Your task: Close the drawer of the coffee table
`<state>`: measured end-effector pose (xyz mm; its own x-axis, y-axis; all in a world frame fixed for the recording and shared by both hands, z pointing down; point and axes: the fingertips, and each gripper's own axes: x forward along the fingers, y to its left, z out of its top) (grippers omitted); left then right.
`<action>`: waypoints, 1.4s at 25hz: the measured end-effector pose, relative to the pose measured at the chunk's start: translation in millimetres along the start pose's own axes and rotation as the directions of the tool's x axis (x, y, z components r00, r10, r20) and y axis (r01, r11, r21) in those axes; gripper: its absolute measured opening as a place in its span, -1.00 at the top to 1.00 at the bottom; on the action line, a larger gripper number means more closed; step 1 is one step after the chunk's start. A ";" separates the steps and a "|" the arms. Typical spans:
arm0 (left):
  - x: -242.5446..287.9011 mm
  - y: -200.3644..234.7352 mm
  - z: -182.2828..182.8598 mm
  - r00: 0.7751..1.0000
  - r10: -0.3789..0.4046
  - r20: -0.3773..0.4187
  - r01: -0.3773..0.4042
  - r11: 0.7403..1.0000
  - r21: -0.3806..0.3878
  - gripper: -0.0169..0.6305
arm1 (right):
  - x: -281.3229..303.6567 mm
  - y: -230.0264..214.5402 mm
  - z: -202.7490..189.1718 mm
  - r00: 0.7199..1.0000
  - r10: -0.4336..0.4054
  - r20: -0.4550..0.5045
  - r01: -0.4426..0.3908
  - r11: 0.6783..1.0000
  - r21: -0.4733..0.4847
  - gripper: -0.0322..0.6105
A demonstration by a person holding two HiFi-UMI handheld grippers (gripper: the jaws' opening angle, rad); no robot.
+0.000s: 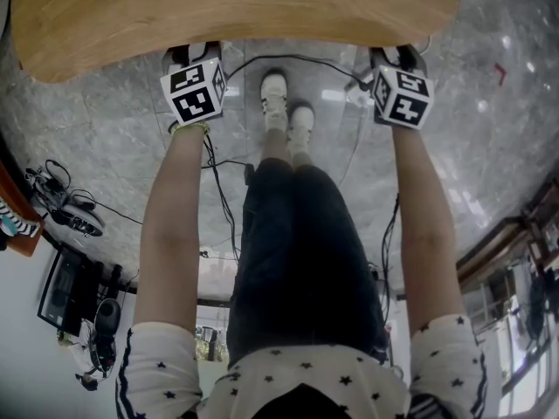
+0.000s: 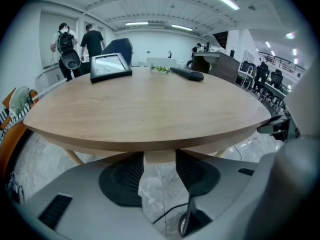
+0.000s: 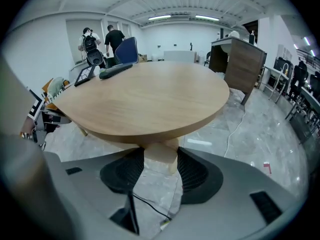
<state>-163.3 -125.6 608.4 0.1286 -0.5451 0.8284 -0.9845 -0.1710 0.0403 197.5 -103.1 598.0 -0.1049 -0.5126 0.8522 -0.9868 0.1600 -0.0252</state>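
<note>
Left gripper (image 2: 159,161) and right gripper (image 3: 161,159) each clamping, jaws partway apart, on pale drawer front (image 2: 159,156) sitting just under round coffee table (image 2: 145,109) edge, tabletop hiding it in head view, person (image 1: 297,260) standing on marble floor (image 1: 113,129)

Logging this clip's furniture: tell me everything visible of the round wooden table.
The table has a round, pale wood-grain top with a thick rim, on splayed wooden legs. A framed tablet, a dark remote-like bar and a green sprig rest near its far edge. A pale wooden piece under the rim shows between the jaws of the left gripper and the right gripper; contact is unclear. No drawer can be made out.
</note>
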 end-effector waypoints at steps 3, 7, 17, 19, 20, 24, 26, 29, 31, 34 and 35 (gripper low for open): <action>1.2 -0.2 1.7 1.000 0.005 0.009 -0.005 1.000 -0.008 0.29 | 1.0 -0.9 1.3 1.000 -0.004 0.010 0.004 1.000 0.006 0.26; 2.7 -0.3 5.1 0.999 0.011 0.030 -0.010 1.000 -0.027 0.29 | 2.3 -2.2 4.7 1.000 -0.004 0.029 0.004 1.000 0.008 0.26; 6.6 -0.8 10.5 0.998 0.026 0.058 -0.022 0.998 -0.062 0.29 | 6.4 -5.4 10.8 0.997 -0.008 0.082 0.008 1.000 0.002 0.26; 6.0 -0.4 10.5 0.998 0.026 0.064 -0.022 0.998 -0.064 0.29 | 6.0 -5.0 11.0 0.996 -0.008 0.088 0.008 1.000 0.001 0.26; 6.2 -0.3 10.4 0.997 0.026 0.066 -0.021 0.998 -0.066 0.29 | 6.3 -4.9 10.9 0.996 -0.008 0.090 0.008 1.000 0.000 0.26; 8.3 -1.2 11.6 0.997 0.026 0.076 -0.020 0.997 -0.071 0.29 | 8.2 -6.2 11.6 0.995 -0.011 0.100 0.011 1.000 -0.001 0.26; 8.3 -1.5 11.9 0.996 0.025 0.080 -0.019 0.997 -0.071 0.29 | 8.2 -6.5 11.9 0.995 -0.012 0.104 0.012 1.000 -0.002 0.26; 7.5 -0.9 11.4 0.996 0.022 0.082 -0.016 0.998 -0.068 0.29 | 7.3 -5.6 11.7 0.994 -0.016 0.104 0.016 1.000 -0.001 0.26; 7.2 -0.2 11.2 0.997 0.021 0.081 -0.016 0.997 -0.071 0.29 | 7.1 -5.0 11.6 0.995 -0.021 0.099 0.020 1.000 0.004 0.26; 6.2 -0.1 9.8 0.997 0.025 0.076 -0.018 0.996 -0.093 0.29 | 6.2 -5.0 11.3 0.996 -0.027 0.085 0.027 1.000 0.009 0.26; 5.7 -0.2 9.4 0.997 0.025 0.075 -0.018 0.995 -0.094 0.30 | 6.1 -5.0 11.4 0.996 -0.028 0.081 0.028 1.000 0.008 0.26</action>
<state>-161.2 -136.4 607.9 0.1125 -0.6092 0.7850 -0.9935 -0.0835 0.0776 200.3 -116.6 597.3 -0.0865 -0.5832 0.8077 -0.9903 0.1389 -0.0057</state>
